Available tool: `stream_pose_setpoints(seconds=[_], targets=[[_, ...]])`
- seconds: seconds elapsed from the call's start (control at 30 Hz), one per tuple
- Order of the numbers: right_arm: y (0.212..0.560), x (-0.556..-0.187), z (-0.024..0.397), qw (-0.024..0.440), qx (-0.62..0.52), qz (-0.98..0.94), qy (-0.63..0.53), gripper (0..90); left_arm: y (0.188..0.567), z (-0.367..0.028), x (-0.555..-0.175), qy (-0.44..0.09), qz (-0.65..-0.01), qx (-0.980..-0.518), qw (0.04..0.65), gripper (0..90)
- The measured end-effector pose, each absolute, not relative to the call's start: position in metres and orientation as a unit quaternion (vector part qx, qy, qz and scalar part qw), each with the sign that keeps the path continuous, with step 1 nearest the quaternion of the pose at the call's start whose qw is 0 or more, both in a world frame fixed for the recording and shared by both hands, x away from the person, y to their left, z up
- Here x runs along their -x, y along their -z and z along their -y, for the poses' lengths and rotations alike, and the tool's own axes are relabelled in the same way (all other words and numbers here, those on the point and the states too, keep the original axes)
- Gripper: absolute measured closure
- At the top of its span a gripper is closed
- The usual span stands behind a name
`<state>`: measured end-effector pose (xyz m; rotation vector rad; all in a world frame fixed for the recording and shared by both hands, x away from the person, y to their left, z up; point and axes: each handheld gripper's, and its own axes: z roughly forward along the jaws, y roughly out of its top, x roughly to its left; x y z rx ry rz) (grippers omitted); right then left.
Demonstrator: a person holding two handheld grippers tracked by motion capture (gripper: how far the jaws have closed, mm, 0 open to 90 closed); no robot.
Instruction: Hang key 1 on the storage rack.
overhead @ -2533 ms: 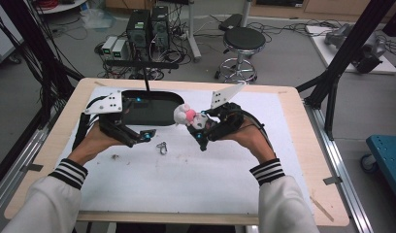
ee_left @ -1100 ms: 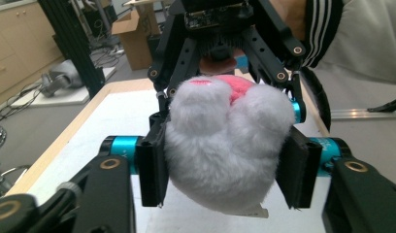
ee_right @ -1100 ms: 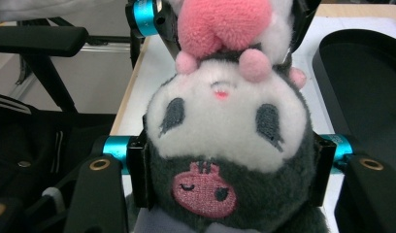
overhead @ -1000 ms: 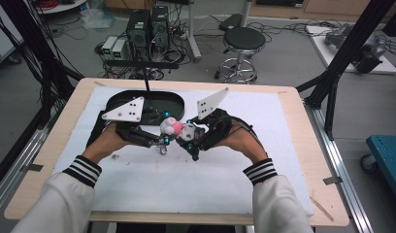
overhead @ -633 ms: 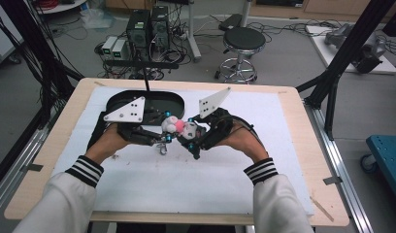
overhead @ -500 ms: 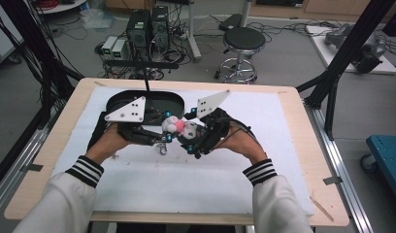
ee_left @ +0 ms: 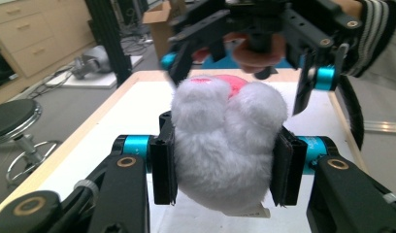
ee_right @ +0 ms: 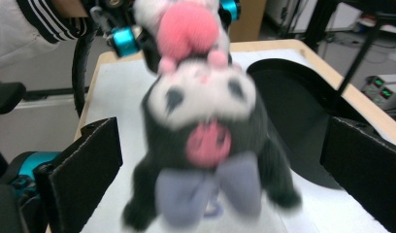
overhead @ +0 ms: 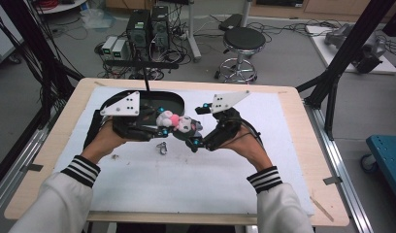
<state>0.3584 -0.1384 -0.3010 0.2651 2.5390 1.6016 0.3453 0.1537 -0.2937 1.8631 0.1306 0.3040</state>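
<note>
- The room is a lab with a grey floor; behind the worktop (overhead: 303, 145) stand a round black stool (overhead: 242, 39) and some dark computer boxes (overhead: 147, 26) with many cables.
- The worktop is light wood, covered with a white sheet (overhead: 186, 179), and a black oval tray (overhead: 172, 101) lies at its far left part.
- No writing can be read anywhere; a small white tag hangs under the plush toy (ee_left: 228, 148) in the left gripper view, but its print is too small to read.
- The plush toy (overhead: 175, 123) is held above the sheet, just in front of the tray and between the two tools.
- Its long axis lies about level, from left to right across the worktop; the white fluffy back end points to the left tool (overhead: 163, 130), and the face with a pink spot and a grey bow points to the right tool (overhead: 196, 126).
- The left tool (ee_left: 225, 167) is partly closed, and both pads press on the sides of the white fluffy part, so it grips the toy.
- The right tool (ee_right: 225, 184) has just been opening; its jaws stand wide on both sides of the toy (ee_right: 206, 136) and do not touch it.
- A small metal ring piece (overhead: 162, 147) lies on the sheet just below the toy.
</note>
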Motion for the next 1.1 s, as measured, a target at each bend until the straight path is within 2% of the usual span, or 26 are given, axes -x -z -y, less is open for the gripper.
stream_pose_setpoints(seconds=[0.37, 0.57, 0.87, 1.1], targets=[[0.311, -0.328, 0.190, 0.141, -0.177, -0.790, -0.570, 0.7, 0.283, -0.175, -0.346, -0.167, -0.107, -0.790, 0.580, 54.1], [0.330, -0.307, 0.223, 0.182, -0.233, -0.743, -0.600, 0.7, 0.277, -0.181, -0.346, -0.182, -0.123, -0.786, 0.577, 54.1], [0.342, -0.295, 0.243, 0.204, -0.253, -0.719, -0.614, 0.7, 0.275, -0.186, -0.353, -0.201, -0.150, -0.784, 0.568, 54.1], [0.357, -0.277, 0.260, 0.252, -0.273, -0.694, -0.617, 0.7, 0.275, -0.197, -0.366, -0.230, -0.191, -0.774, 0.559, 54.1]])
